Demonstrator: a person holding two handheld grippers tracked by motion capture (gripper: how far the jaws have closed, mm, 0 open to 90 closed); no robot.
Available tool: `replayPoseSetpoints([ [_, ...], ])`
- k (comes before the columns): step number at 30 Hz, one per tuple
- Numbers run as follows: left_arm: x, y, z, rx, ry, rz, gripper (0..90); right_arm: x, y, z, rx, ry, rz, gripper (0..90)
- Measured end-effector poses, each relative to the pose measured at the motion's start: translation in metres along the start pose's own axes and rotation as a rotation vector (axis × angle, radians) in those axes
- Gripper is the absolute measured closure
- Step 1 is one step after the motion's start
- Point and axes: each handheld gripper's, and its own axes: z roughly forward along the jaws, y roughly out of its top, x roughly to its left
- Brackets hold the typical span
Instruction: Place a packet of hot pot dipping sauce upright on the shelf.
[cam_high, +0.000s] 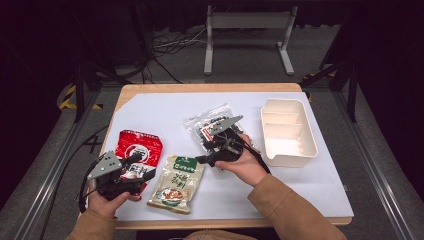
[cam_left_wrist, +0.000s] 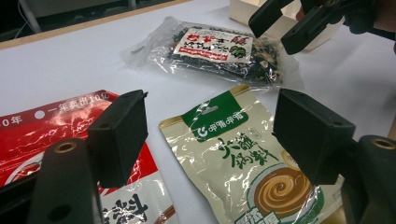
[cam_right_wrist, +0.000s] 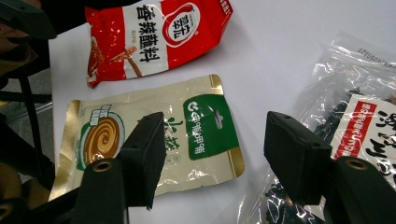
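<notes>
The right gripper is spread wide and holds nothing, hovering over the green pouch. The left gripper, also spread and empty, sits at the pouch's 9 o'clock, over the red bag.

The person's left hand grips the left gripper low near the front left corner of the table, its forearm coming in over the front edge, and its two black jaws stand wide apart with nothing between them, pointing toward the middle. The right hand holds the right gripper out over the middle of the table, the sleeved forearm reaching in slantwise from the front edge. Its jaws are spread wide too, gripping nothing and angled toward the left side.
</notes>
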Motion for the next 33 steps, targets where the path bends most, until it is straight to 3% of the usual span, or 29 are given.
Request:
replayPoseSetpoints([
  [8,0.002,-0.002,0.003,0.021,0.019,-0.015,26.6,-0.006,-0.001,0.012,0.038,-0.011,0.009,38.3],
  [27,0.004,-0.003,0.005,0.029,0.012,-0.029,26.4,-0.012,-0.006,0.048,0.162,0.007,0.02,39.7],
  [33,0.004,-0.003,0.006,0.033,0.009,-0.028,26.4,-0.015,-0.009,0.056,0.201,0.02,0.051,39.6],
])
